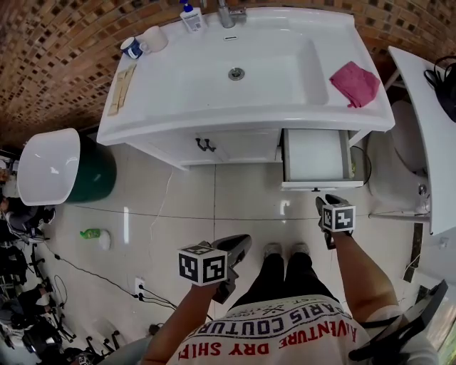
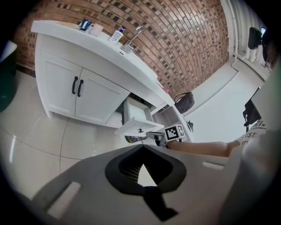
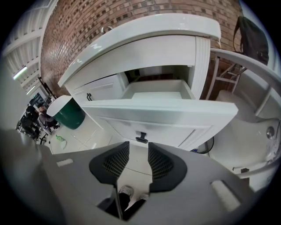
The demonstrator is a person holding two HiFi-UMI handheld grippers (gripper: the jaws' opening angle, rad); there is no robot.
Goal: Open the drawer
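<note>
The white drawer (image 1: pixel 313 155) under the sink's right side stands pulled out, and its inside looks bare. Its front (image 3: pixel 162 114) carries a small black handle (image 3: pixel 141 139). My right gripper (image 1: pixel 322 203) hovers just in front of and below that front, open, with nothing between its pads (image 3: pixel 161 163); the handle sits a little beyond the fingertips, apart from them. My left gripper (image 1: pixel 244 242) is held back near my body above the floor, shut on nothing. From the left gripper view the drawer (image 2: pixel 138 118) and the right gripper (image 2: pixel 153 137) show side on.
The white vanity (image 1: pixel 242 71) has two doors with black handles (image 1: pixel 205 145) left of the drawer. A pink cloth (image 1: pixel 354 82), cups (image 1: pixel 132 48) and a soap bottle (image 1: pixel 191 18) sit on top. A green bin with a white lid (image 1: pixel 50 165) is at left, a toilet (image 1: pixel 399 164) at right.
</note>
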